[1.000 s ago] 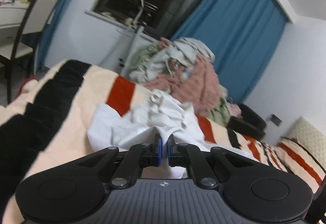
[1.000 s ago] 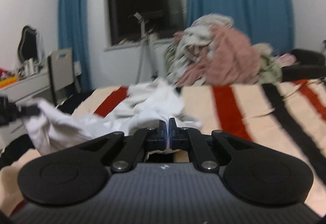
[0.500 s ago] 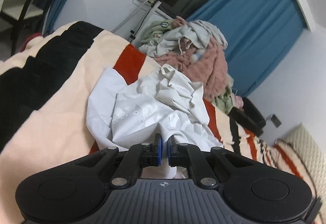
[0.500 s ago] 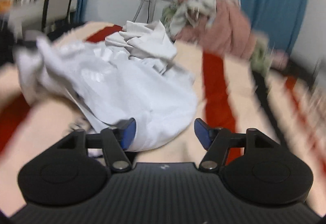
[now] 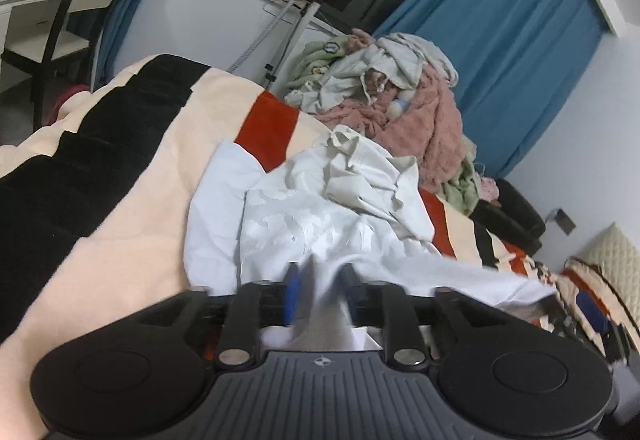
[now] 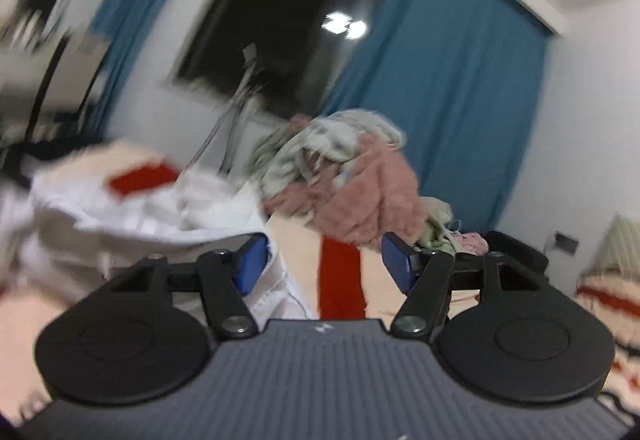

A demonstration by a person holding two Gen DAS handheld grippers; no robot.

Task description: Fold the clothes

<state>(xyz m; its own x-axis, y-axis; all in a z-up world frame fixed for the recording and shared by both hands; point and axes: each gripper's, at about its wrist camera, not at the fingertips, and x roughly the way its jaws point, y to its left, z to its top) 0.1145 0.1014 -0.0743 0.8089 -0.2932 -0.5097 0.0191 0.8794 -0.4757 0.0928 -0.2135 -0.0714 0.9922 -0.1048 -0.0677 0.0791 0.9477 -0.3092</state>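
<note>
So the bed (image 5: 152,175) has a cream blanket with black and red stripes. A crumpled white shirt (image 5: 320,207) lies on it, with a heap of clothes (image 5: 400,95) piled behind.

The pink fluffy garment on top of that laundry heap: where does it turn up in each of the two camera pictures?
Left wrist view: the pink fluffy garment sits right of centre in the upper half, behind the white shirt.
Right wrist view: it is near the centre, just above the open right hand-held gripper.
Shared landmark: the blue curtain hangs right behind the heap in both.
</note>
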